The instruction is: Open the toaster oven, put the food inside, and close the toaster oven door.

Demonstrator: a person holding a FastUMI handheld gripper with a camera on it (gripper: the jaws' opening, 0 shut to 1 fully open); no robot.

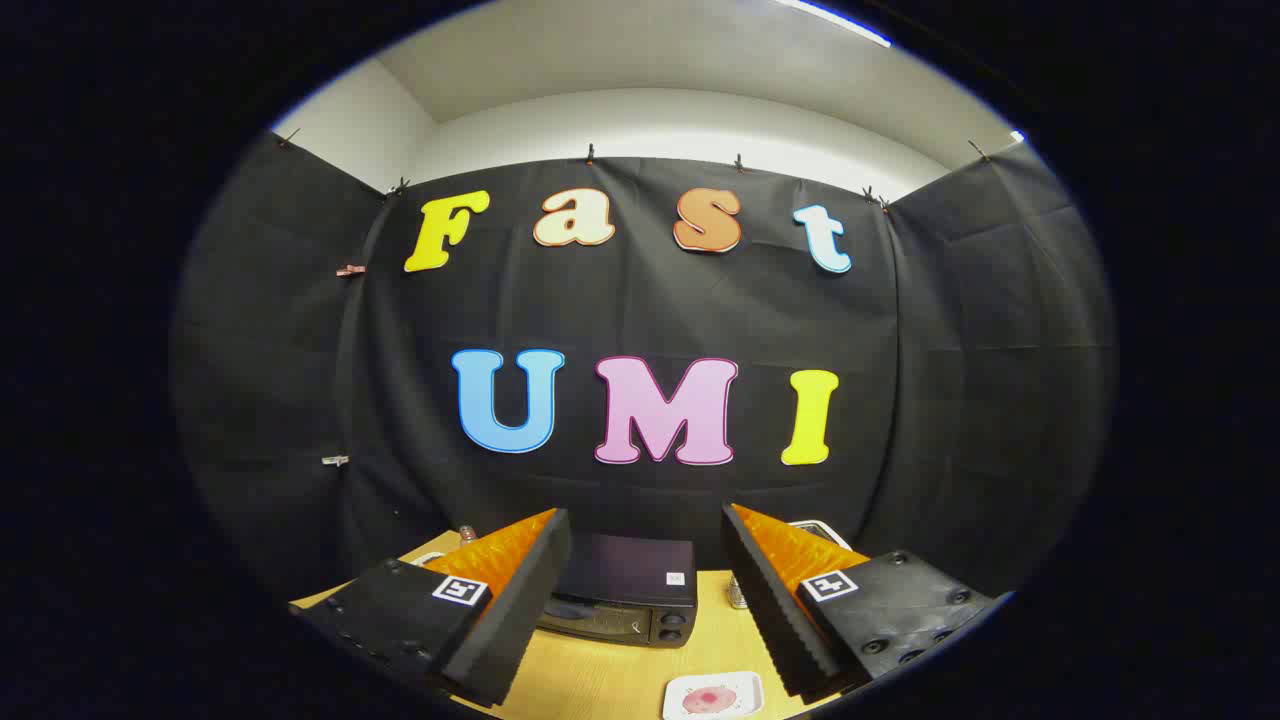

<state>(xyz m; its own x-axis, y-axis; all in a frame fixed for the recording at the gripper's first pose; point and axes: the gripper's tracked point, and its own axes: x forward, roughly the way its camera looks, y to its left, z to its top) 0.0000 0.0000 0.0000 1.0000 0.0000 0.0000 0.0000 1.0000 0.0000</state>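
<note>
A black toaster oven (pixel 625 590) sits on the wooden table (pixel 600 680), beyond my fingers and seen from above, its glass door shut. Its control knobs (pixel 672 627) face me on its right side. A small white tray (pixel 712 696) with a pinkish piece of food (pixel 710 699) lies on the table nearer to me, ahead of my right finger. My gripper (pixel 645 535) hangs high above the table, open, with nothing between its two black-and-orange fingers (pixel 520 580).
A small metallic object (pixel 738 595) stands right of the oven. A white-rimmed item (pixel 822 530) shows behind my right finger, and a small jar top (pixel 467 533) behind the left. Black cloth walls close the booth on three sides.
</note>
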